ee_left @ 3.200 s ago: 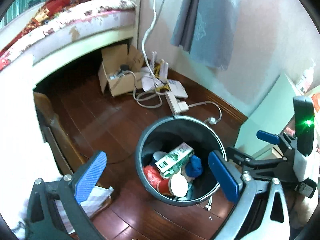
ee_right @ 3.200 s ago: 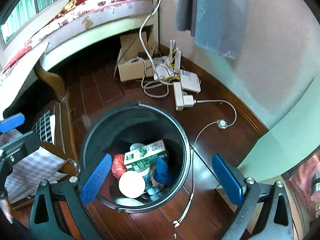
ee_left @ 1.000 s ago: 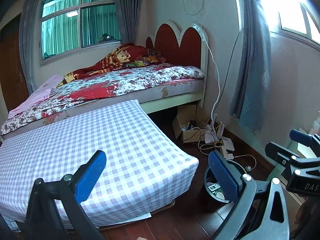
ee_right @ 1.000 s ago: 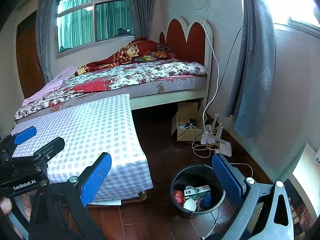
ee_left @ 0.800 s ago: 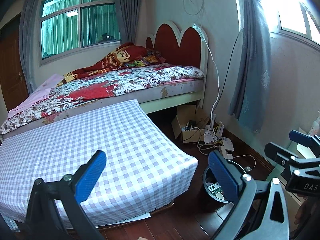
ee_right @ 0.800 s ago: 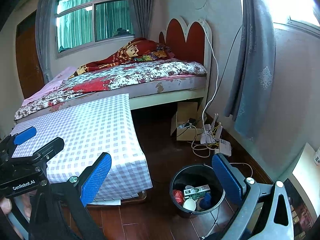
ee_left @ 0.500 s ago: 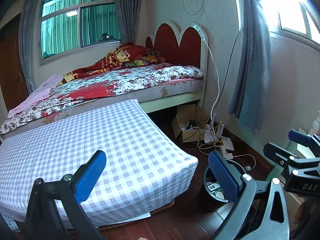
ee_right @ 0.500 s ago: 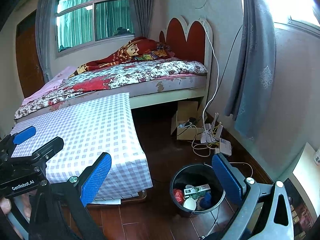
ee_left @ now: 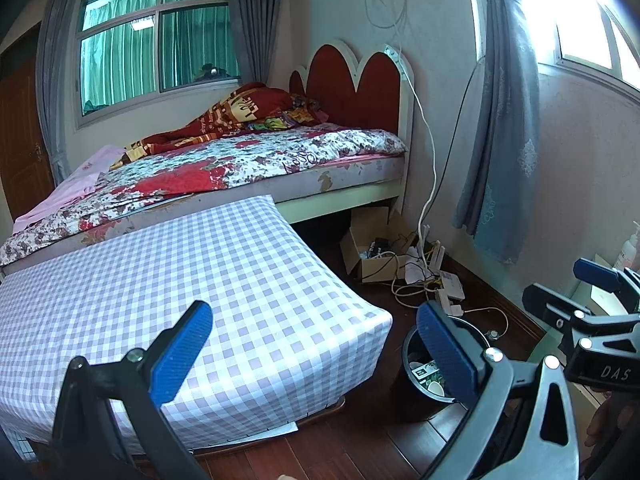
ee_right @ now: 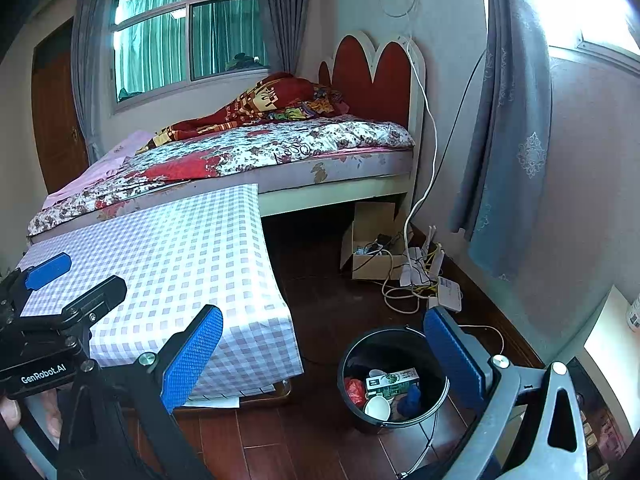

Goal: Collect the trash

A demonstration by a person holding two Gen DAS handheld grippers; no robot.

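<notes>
- Two grippers, left gripper (ee_left: 312,354) and right gripper (ee_right: 324,354), both spread wide, gripping nothing.
- Black trash bin (ee_right: 356,352) sat on floor under right gripper's right finger; inside were a green-white carton (ee_right: 392,381), white cup (ee_right: 377,408), red wrapper (ee_right: 354,390), blue item (ee_right: 411,396).
- Readable writing: "GenRobot.AI" in right view, "DAS" in left.
- Left view hid most bin contents; checkered table (ee_left: 160,280) lay ahead of left gripper.

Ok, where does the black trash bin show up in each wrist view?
Left wrist: the trash bin sits lower right, partly hidden behind the left gripper's right finger.
Right wrist: the bin sits lower centre-right, open top in view, a carton inside.
Shared landmark: the cardboard box under the bed.
</notes>
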